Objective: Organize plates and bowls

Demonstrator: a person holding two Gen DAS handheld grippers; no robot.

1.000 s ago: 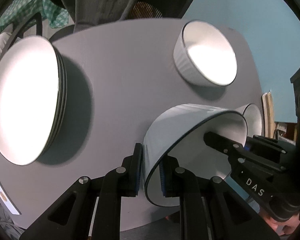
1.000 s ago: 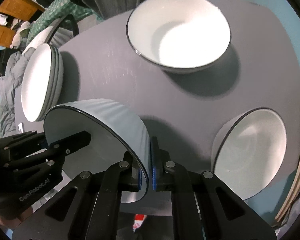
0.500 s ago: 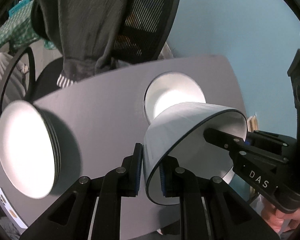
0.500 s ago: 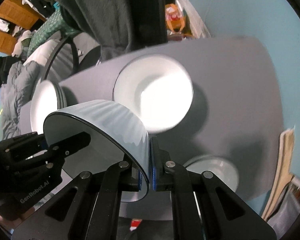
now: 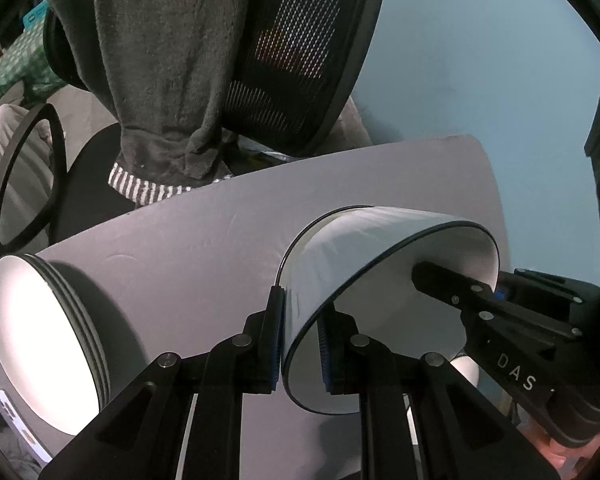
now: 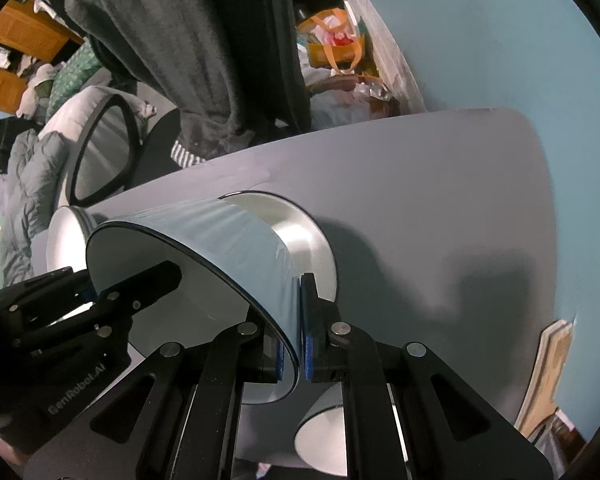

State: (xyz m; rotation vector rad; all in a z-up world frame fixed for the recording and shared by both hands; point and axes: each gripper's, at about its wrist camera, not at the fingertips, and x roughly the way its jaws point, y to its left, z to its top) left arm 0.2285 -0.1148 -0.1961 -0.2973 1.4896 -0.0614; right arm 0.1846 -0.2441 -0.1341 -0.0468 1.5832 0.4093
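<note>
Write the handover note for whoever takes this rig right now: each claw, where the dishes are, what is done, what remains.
Left claw: shut on the near rim of the carried bowl.
Right claw: shut on the opposite rim.
The bowl is held over the grey table, above a second bowl; a third bowl sits nearer.
Plate stack: already piled at table's left.
Left: nest the bowls.

A grey worktop (image 6: pixel 440 184) stood against a pale blue wall (image 6: pixel 500 40). Behind the worktop, a black mesh office chair (image 5: pixel 300 60) carried a draped dark grey garment (image 5: pixel 160 60). Left of the chair stood wooden furniture (image 6: pixel 16 40) amid clutter.
</note>
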